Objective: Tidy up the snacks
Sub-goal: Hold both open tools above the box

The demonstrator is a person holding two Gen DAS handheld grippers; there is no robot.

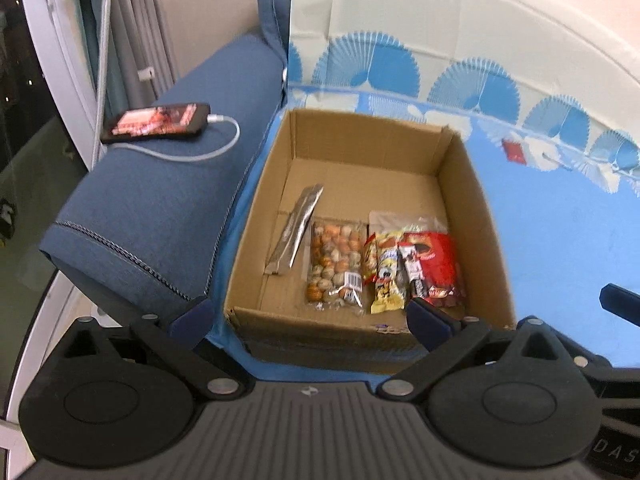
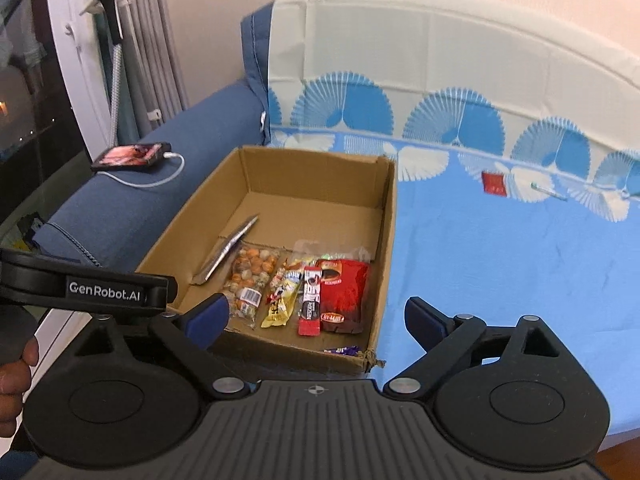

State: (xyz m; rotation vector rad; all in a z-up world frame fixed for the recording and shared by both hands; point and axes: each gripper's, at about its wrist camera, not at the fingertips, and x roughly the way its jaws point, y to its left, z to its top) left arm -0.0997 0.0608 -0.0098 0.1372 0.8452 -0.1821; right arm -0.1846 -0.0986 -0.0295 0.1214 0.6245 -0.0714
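Blue bedsheet [image 2: 500, 264] with white fan prints covers the bed, broad and flat to the right of the box, with a small red sachet [image 2: 495, 182] and a thin wrapped stick [image 2: 548, 191] lying well apart near the fan border. Denim-blue sofa arm [image 1: 160, 208] runs along the box's left wall, carrying a phone [image 1: 158, 123] on a white charging cable [image 1: 208, 148].

An open cardboard box [image 1: 472, 216] sits on the sheet, its left wall close against the sofa arm; its far half is bare floor. The snacks lie in a row along its near half: a red pouch [image 2: 343, 292] by the right wall, a clear bag of round coated nuts [image 1: 335, 264], a silver stick pack [image 1: 298, 232] leaning toward the left wall, a yellow packet [image 1: 386, 280], and a red-and-black bar [image 2: 311, 304]. A purple wrapper [image 2: 342, 350] rests against the near wall.

Both grippers hover over the near edge of the box, holding nothing: left gripper [image 1: 306, 312] spread wide, right gripper [image 2: 316, 316] likewise wide.
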